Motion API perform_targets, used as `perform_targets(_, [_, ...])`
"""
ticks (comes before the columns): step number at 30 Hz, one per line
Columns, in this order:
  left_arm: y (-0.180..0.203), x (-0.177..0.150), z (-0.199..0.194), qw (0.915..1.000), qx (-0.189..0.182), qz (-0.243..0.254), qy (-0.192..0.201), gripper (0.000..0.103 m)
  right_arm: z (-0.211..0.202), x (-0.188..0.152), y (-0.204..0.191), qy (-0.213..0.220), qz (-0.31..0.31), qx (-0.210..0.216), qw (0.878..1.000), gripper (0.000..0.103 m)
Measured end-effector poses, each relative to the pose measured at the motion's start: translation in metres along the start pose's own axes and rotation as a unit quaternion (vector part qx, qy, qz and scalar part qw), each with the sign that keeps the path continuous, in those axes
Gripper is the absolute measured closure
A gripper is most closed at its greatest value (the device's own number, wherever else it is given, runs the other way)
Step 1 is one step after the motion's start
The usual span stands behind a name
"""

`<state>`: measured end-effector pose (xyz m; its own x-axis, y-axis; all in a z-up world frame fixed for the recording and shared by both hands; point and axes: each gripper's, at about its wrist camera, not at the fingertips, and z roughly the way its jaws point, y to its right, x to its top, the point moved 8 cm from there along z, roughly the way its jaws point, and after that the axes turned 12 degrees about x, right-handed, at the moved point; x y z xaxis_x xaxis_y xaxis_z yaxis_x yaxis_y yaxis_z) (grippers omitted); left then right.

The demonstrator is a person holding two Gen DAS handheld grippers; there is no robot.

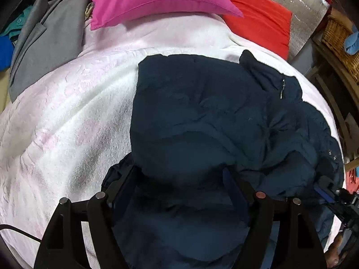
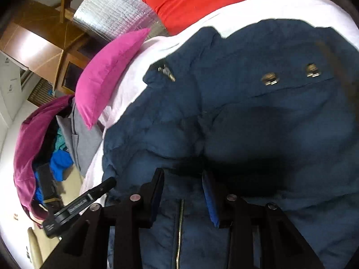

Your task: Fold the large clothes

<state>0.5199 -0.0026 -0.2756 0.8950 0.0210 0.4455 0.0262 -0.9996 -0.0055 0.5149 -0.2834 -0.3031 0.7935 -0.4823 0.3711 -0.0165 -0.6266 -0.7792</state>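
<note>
We see a navy puffer jacket [image 1: 202,121] spread over the pale pink-white blanket [image 1: 67,112] of a bed, filling the area from the centre toward four o'clock in the left wrist view, its collar and zip pull up at about one o'clock. Our left gripper [image 1: 181,179] sits low at six o'clock with its jaws spread wide, a bulge of the padded fabric lying between the fingers; whether the pads actually press on it we cannot tell. Our right gripper [image 2: 181,179] stands with its jaws narrower, the jacket's front and gold zip line running between the fingers, and again we cannot tell if the cloth is pinched. Two metal snaps [image 2: 269,78] show at one o'clock in the right wrist view. A magenta pillow [image 1: 152,2] lies at twelve o'clock beyond the blanket, a red pillow [image 1: 258,20] at one o'clock, and a grey garment [image 1: 47,42] at ten o'clock.
</note>
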Motion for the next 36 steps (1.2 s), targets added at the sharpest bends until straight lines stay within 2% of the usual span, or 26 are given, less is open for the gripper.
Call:
perform_targets(3, [-0.009,0.008,-0.011,0.9996,-0.011,-0.017,0.017,0.024,-0.044,0.012,0.005,0.046,-0.007,-0.007,0.999,0.055])
perform_targets(5, [-0.021,0.014,-0.018,0.9989,-0.008,-0.034,0.031,0.024,-0.076,0.019,0.014,0.088,-0.006,-0.017,0.996,0.043])
perform_targets(7, [-0.034,0.019,-0.019,0.9981,-0.002,-0.052,0.032,0.024,-0.097,0.025,0.026,0.108,0.005,-0.022,0.994,0.043])
perform_targets(9, [-0.049,0.018,-0.014,0.9974,0.005,-0.068,0.021,0.024,-0.108,0.026,0.047,0.112,0.028,-0.037,0.993,0.043])
perform_targets(11, [-0.056,0.014,-0.002,0.9970,0.016,-0.075,0.005,0.024,-0.107,0.024,0.064,0.108,0.052,-0.034,0.992,0.045])
perform_targets(13, [-0.057,0.009,0.013,0.9971,0.033,-0.067,-0.015,0.024,-0.099,0.019,0.079,0.095,0.073,-0.032,0.992,0.049])
perform_targets(16, [-0.052,0.003,0.029,0.9972,0.032,-0.055,-0.040,0.024,-0.094,0.016,0.082,0.090,0.066,-0.040,0.993,0.049])
perform_targets(19, [-0.051,0.005,0.020,0.9979,0.032,-0.051,-0.026,0.024,-0.107,0.019,0.077,0.094,0.068,-0.035,0.993,0.049])
perform_targets(21, [-0.054,0.009,0.012,0.9980,0.025,-0.057,-0.012,0.024,-0.128,0.024,0.073,0.121,0.057,-0.038,0.990,0.049])
perform_targets(24, [-0.059,0.015,0.004,0.9976,0.020,-0.067,0.003,0.024,-0.161,0.027,0.080,0.158,0.047,-0.074,0.983,0.047])
perform_targets(26, [-0.061,0.016,0.001,0.9974,0.018,-0.068,0.010,0.024,-0.173,0.025,0.088,0.169,0.056,-0.072,0.981,0.047])
perform_targets(28, [-0.062,0.016,0.002,0.9978,0.021,-0.062,0.007,0.024,-0.174,0.024,0.095,0.168,0.073,-0.053,0.982,0.047])
perform_targets(31, [-0.058,0.009,0.009,0.9979,0.032,-0.056,-0.010,0.024,-0.165,0.019,0.112,0.158,0.100,-0.054,0.981,0.047])
perform_targets(34, [-0.054,0.001,0.023,0.9980,0.037,-0.043,-0.029,0.024,-0.144,0.012,0.132,0.130,0.131,-0.055,0.981,0.047])
perform_targets(36, [-0.054,0.001,0.021,0.9980,0.039,-0.043,-0.027,0.024,-0.144,0.010,0.132,0.135,0.128,-0.055,0.981,0.047])
